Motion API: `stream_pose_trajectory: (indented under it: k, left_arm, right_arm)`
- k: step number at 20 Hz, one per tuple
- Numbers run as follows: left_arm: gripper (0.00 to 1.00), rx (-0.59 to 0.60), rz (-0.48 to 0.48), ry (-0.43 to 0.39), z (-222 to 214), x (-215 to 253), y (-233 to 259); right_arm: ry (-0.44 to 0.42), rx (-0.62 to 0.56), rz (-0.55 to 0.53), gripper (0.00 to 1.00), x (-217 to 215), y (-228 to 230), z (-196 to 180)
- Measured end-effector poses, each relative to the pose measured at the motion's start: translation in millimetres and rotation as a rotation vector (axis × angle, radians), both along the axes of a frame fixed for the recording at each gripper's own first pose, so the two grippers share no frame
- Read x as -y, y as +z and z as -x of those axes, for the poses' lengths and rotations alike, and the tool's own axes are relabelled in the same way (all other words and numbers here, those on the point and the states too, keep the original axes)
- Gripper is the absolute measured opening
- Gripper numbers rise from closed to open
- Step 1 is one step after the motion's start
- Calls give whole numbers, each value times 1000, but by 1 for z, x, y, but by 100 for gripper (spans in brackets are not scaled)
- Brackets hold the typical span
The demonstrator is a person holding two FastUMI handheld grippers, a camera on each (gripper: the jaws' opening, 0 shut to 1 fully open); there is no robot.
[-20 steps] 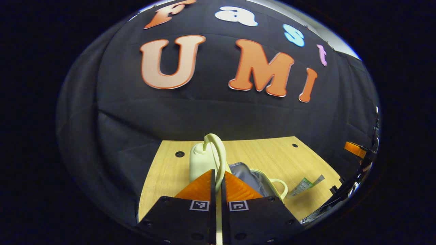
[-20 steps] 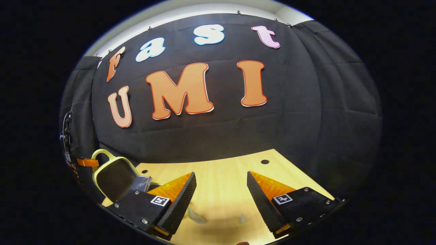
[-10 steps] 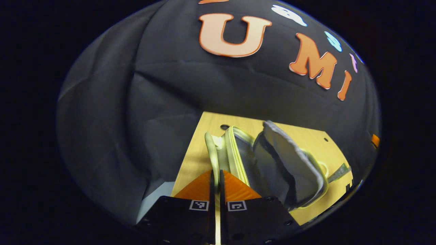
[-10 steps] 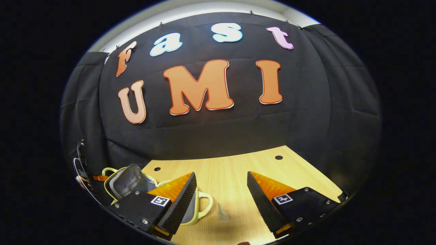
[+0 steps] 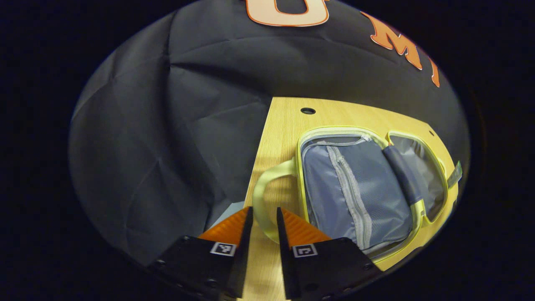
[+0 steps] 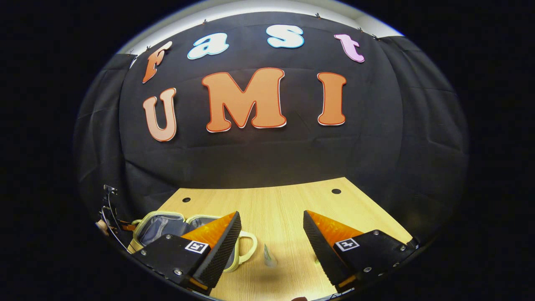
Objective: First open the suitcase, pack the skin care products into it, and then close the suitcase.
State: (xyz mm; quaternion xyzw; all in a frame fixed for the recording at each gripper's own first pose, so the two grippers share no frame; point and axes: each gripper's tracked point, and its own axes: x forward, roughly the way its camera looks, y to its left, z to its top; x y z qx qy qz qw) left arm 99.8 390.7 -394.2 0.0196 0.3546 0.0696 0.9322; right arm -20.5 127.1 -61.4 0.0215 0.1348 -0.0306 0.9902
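Now my left gripper (image 5: 263, 217) sits slightly apart around the open suitcase's (image 5: 355, 184) soft handle loop (image 5: 267, 188); right gripper (image 6: 271, 230) wide apart near a light, thin sachet (image 6: 268, 256).

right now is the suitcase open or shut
Open. In the left gripper view the suitcase lies flat on the table, both halves spread with the grey lining showing.

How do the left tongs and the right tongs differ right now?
The left tongs have narrowly parted fingers around the suitcase handle; the right tongs are spread wide with nothing between them. The left tongs sit low at the open suitcase; the right tongs hover over bare table, beside a small sachet. Both point toward the booth wall.
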Motion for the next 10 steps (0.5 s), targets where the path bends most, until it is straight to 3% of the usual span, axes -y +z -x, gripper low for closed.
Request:
stream_pose_trajectory:
  k: [1,3,5,10]
  left_arm:
    - [38,15,-3,-7,-3,4,7]
    - [75,47,-51,-6,-1,3,28]
    - [100,97,-67,-9,-4,18,54]
    - [99,273,-71,-27,-9,82,142]
  right_arm:
    - [-3,-1,0,95,1,-1,0]
    - [-2,-5,8,95,5,-4,0]
    - [-1,-2,22,95,11,-5,0]
    - [0,10,18,95,28,-5,-3]
